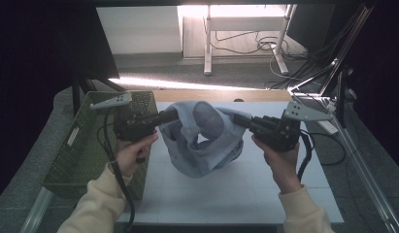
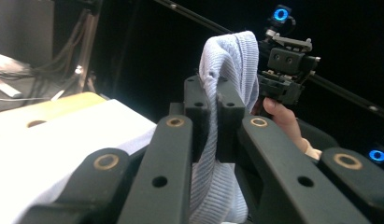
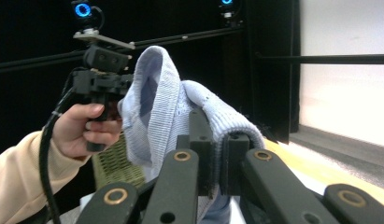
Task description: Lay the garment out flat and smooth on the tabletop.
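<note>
Both sets of jaws clamped tight on the cloth [image 1: 203,141]: left gripper [image 1: 172,116] pinching the ribbed edge on one side, right gripper [image 1: 238,120] the other. Hanging slack between them above the white table [image 1: 236,194], bottom probably just brushing it. Basket [image 1: 75,145] sitting right beside the left hand. Best bet now: keep both pinches firm, pull apart evenly, lift level so nothing slips before folding or dropping it in
</note>
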Demonstrator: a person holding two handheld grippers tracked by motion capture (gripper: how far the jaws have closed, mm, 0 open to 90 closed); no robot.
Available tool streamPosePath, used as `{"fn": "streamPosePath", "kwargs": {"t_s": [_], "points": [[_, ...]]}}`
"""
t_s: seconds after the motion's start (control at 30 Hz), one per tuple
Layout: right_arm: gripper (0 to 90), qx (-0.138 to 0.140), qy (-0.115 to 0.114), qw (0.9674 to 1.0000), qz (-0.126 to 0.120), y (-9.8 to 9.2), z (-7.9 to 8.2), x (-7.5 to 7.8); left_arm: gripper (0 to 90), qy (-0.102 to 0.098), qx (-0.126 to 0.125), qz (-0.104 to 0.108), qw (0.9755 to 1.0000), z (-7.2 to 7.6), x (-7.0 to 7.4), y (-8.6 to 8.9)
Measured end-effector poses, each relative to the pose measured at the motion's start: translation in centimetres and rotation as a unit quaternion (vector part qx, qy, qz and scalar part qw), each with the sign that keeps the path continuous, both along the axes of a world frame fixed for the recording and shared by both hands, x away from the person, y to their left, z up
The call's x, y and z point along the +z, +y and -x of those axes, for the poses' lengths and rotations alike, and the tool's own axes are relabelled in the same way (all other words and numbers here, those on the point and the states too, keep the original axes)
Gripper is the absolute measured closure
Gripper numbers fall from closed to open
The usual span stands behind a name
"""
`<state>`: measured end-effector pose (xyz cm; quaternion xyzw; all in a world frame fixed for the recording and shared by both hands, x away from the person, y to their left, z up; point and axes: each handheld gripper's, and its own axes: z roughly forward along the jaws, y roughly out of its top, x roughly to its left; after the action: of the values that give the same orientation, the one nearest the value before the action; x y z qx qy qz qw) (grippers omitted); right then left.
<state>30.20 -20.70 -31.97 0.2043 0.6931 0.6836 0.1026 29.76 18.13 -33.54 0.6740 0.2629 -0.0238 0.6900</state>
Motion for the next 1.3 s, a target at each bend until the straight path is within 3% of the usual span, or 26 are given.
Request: {"fn": "streamPosePath", "kwargs": {"t_s": [0.13, 0.23, 0.3, 0.37, 0.43, 0.5, 0.6, 0.67, 0.8, 0.9, 0.97, 1.0, 1.03, 1.07, 1.13, 1.17, 1.23, 1.3], "points": [[86.2, 0.003, -0.034, 0.9992, 0.021, -0.1, 3.0, 0.7, 85.8, -0.002, -0.010, -0.003, 0.9999, 1.5, 0.2, 0.2], [86.2, -0.004, -0.038, 0.9988, 0.032, -0.3, 3.4, 0.8, 85.7, 0.007, -0.009, -0.008, 0.9999, 1.0, -0.2, -0.2], [86.1, -0.013, -0.022, 0.9988, 0.041, -0.4, 2.4, 0.2, 85.7, 0.022, -0.009, -0.013, 0.9996, 0.1, -1.0, -0.6], [85.9, -0.024, 0.014, 0.9984, 0.048, -0.6, 0.8, -1.2, 85.6, 0.043, 0.000, -0.031, 0.9986, -1.2, -2.2, -1.2], [85.9, -0.035, 0.043, 0.9967, 0.059, -0.7, -0.8, -3.1, 85.6, 0.070, 0.002, -0.051, 0.9963, -2.6, -3.9, -1.7], [85.6, -0.047, 0.065, 0.9943, 0.069, -0.8, -1.9, -5.0, 85.4, 0.081, 0.019, -0.085, 0.9929, -3.6, -5.3, -2.4], [84.7, -0.062, 0.087, 0.9920, 0.066, -0.9, -3.0, -6.8, 85.3, 0.102, 0.030, -0.084, 0.9908, -4.8, -6.7, -2.8], [84.6, -0.072, 0.088, 0.9910, 0.071, -1.0, -3.3, -7.2, 85.3, 0.099, 0.032, -0.082, 0.9912, -5.1, -6.8, -3.0], [82.9, -0.080, 0.087, 0.9899, 0.078, -1.2, -3.9, -7.1, 84.8, 0.081, 0.040, -0.102, 0.9907, -5.3, -6.1, -3.5], [80.9, -0.083, 0.082, 0.9898, 0.082, -1.1, -4.4, -7.0, 82.9, 0.079, 0.049, -0.104, 0.9902, -5.8, -5.9, -3.6], [76.1, -0.090, 0.083, 0.9886, 0.088, -1.0, -5.0, -7.1, 76.9, 0.078, 0.066, -0.106, 0.9892, -6.2, -5.8, -3.6], [69.9, -0.098, 0.084, 0.9876, 0.090, -0.9, -5.3, -7.2, 65.6, 0.077, 0.086, -0.112, 0.9870, -6.5, -5.7, -3.7], [56.1, -0.111, 0.084, 0.9861, 0.091, -0.8, -5.7, -7.3, 47.9, 0.078, 0.111, -0.124, 0.9830, -6.6, -5.5, -3.8], [41.0, -0.127, 0.087, 0.9840, 0.091, -0.6, -6.1, -7.5, 31.9, 0.080, 0.124, -0.128, 0.9807, -6.6, -5.4, -3.8], [28.8, -0.148, 0.095, 0.9801, 0.092, -0.3, -6.7, -8.0, 29.5, 0.083, 0.116, -0.119, 0.9826, -6.5, -5.4, -3.6], [24.5, -0.149, 0.102, 0.9794, 0.090, -0.2, -6.9, -8.2, 29.4, 0.084, 0.114, -0.123, 0.9823, -6.4, -5.5, -3.6], [21.8, -0.137, 0.130, 0.9773, 0.095, -0.1, -7.5, -8.5, 29.6, 0.083, 0.111, -0.127, 0.9822, -6.2, -5.7, -3.7], [22.1, -0.106, 0.163, 0.9757, 0.101, -0.1, -8.1, -9.0, 30.7, 0.085, 0.109, -0.128, 0.9822, -6.1, -5.9, -3.6]]}}
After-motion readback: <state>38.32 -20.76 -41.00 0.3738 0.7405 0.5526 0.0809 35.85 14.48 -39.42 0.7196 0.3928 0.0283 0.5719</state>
